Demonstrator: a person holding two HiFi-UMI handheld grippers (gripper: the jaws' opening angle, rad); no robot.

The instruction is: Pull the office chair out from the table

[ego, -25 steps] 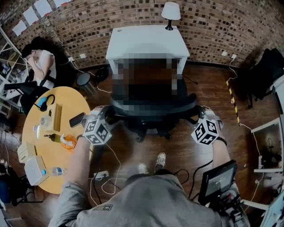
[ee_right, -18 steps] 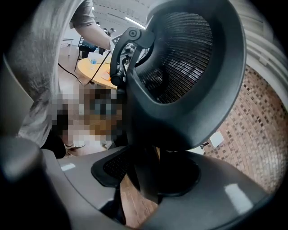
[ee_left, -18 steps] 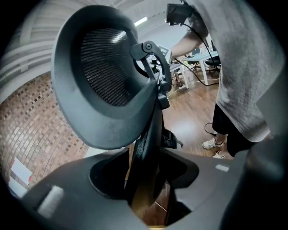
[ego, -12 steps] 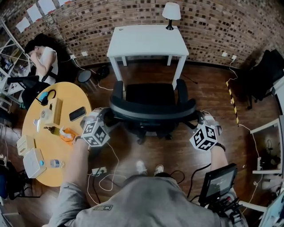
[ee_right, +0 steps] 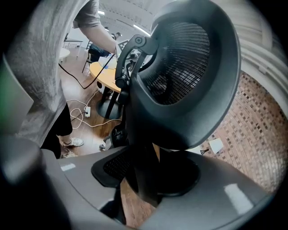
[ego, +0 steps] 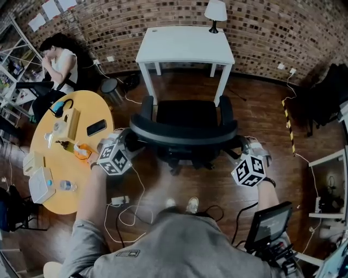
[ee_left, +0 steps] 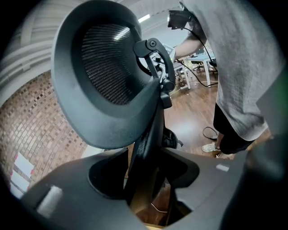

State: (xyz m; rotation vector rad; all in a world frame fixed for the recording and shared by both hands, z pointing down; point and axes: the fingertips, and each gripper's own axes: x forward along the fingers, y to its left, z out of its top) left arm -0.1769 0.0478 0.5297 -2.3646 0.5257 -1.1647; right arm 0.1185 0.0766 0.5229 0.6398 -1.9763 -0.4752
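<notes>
The black office chair (ego: 185,133) stands on the wood floor just in front of the white table (ego: 185,46), its seat out from under the tabletop. My left gripper (ego: 129,143) is on the left edge of the curved backrest. My right gripper (ego: 240,146) is on the right edge. In the left gripper view the backrest (ee_left: 103,67) fills the picture and its frame runs down between the jaws of the left gripper (ee_left: 144,166), which are opening slightly. In the right gripper view the backrest (ee_right: 189,76) is likewise clamped in the right gripper (ee_right: 144,175).
A round yellow table (ego: 65,163) with a phone, boxes and a bottle stands close on the left. A person (ego: 60,54) sits at the back left. Cables (ego: 128,212) trail on the floor by my feet (ego: 191,204). A lamp (ego: 216,11) stands on the white table.
The chair has rolled toward me, away from the white table, and its seat has come out from under the tabletop. Both grippers moved back with it.
</notes>
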